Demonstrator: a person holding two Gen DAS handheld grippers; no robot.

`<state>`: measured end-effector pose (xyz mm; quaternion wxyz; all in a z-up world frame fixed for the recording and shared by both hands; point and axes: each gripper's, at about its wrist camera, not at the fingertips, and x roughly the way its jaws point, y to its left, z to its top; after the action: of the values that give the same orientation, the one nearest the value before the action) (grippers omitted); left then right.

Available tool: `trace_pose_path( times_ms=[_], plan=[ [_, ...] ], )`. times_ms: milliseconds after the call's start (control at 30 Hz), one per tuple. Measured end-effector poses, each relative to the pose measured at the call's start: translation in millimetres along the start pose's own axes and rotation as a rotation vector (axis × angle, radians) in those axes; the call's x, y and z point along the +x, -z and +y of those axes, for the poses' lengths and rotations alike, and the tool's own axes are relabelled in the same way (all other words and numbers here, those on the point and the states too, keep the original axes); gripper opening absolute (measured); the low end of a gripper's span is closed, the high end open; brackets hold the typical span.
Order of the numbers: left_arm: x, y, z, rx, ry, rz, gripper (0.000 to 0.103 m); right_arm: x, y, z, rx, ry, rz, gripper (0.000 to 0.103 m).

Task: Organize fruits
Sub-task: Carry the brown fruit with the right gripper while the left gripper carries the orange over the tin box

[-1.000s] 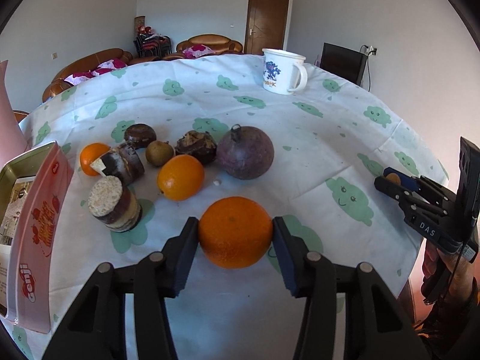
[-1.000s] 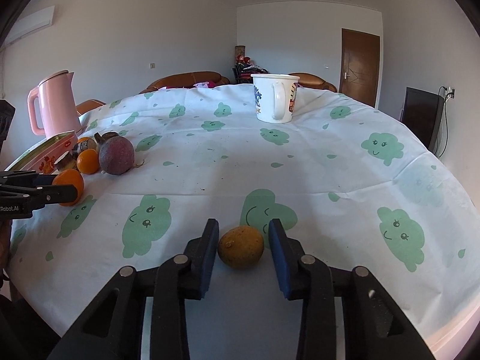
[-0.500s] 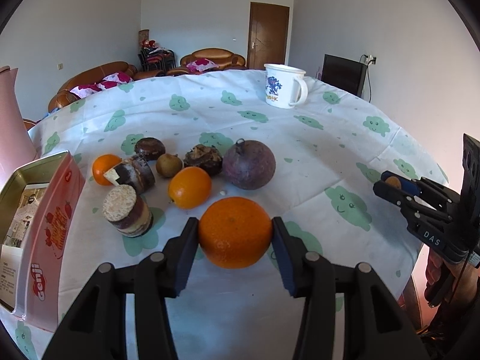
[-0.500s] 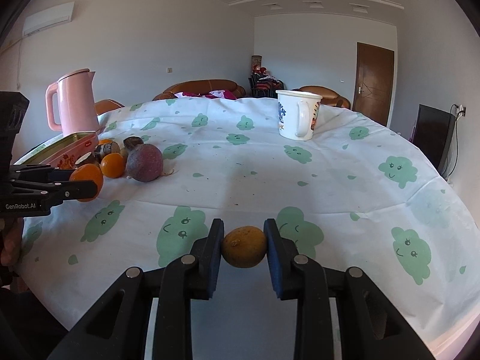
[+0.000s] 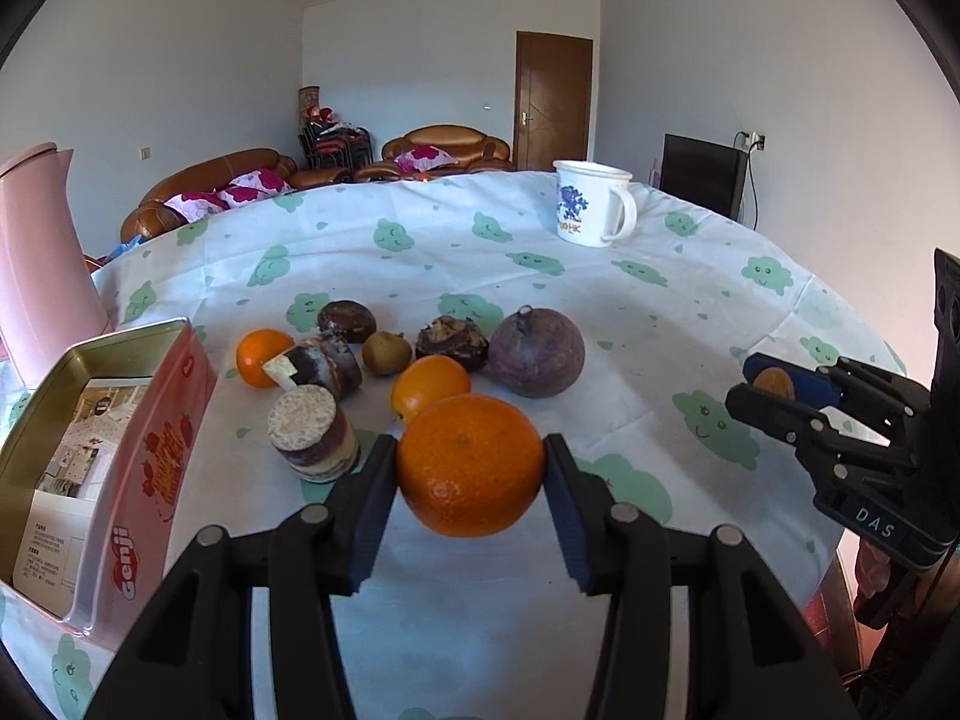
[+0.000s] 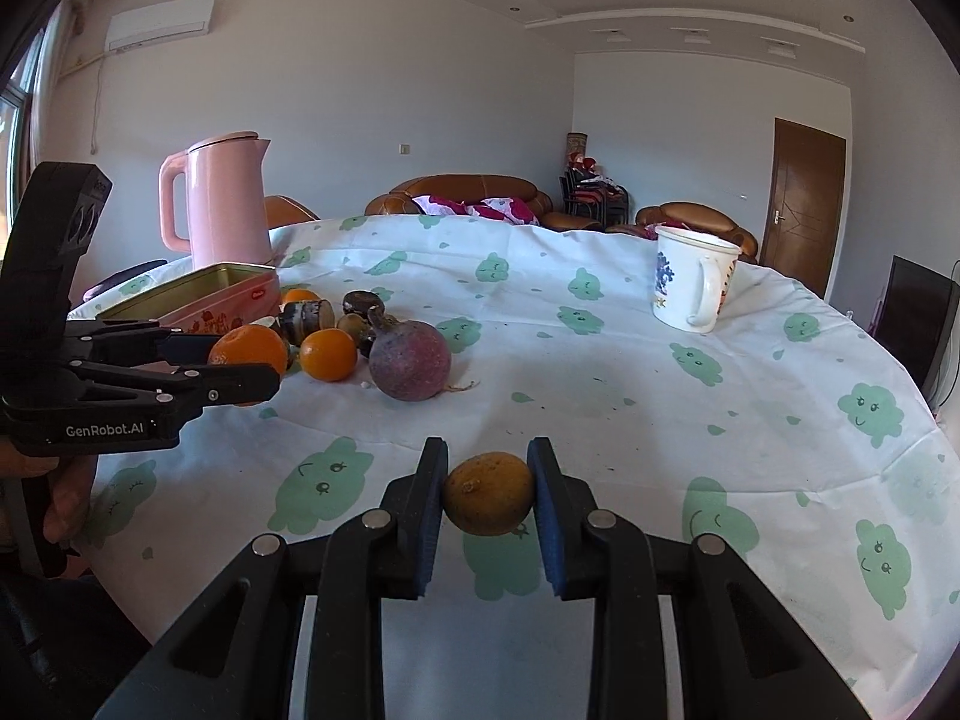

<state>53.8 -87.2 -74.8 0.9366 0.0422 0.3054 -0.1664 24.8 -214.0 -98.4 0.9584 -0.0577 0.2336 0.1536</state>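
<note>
My left gripper (image 5: pixel 471 465) is shut on a large orange (image 5: pixel 471 463) and holds it above the table; it also shows in the right wrist view (image 6: pixel 249 348). My right gripper (image 6: pixel 487 495) is shut on a small brownish-yellow fruit (image 6: pixel 489 492), lifted off the cloth; it shows at the right of the left wrist view (image 5: pixel 774 384). On the table lie a purple round fruit (image 5: pixel 536 351), two smaller oranges (image 5: pixel 429 387) (image 5: pixel 261 357), a kiwi-like fruit (image 5: pixel 387 353) and dark brown fruits (image 5: pixel 451 341) (image 5: pixel 347 320).
Two cylindrical cake-like rolls (image 5: pixel 312 441) (image 5: pixel 327 363) stand by the fruits. An open pink tin box (image 5: pixel 108 480) sits at the left, a pink kettle (image 6: pixel 225 201) behind it. A white mug (image 5: pixel 591 210) stands at the far side. The tablecloth (image 5: pixel 660 312) drops off at the right.
Both grippers have risen with their fruits. The right gripper closed on the small fruit and lifted it, turning left toward the fruit pile.
</note>
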Motion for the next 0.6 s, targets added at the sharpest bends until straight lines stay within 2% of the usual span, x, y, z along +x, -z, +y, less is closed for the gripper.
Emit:
trace_pose_path(
  times_ms=[600],
  plan=[
    [-24.2,-2.2,23.0,-0.027,-0.084,-0.090,0.050,3.7,-38.2,55.8,-0.129,-0.105,-0.059,0.029]
  ],
)
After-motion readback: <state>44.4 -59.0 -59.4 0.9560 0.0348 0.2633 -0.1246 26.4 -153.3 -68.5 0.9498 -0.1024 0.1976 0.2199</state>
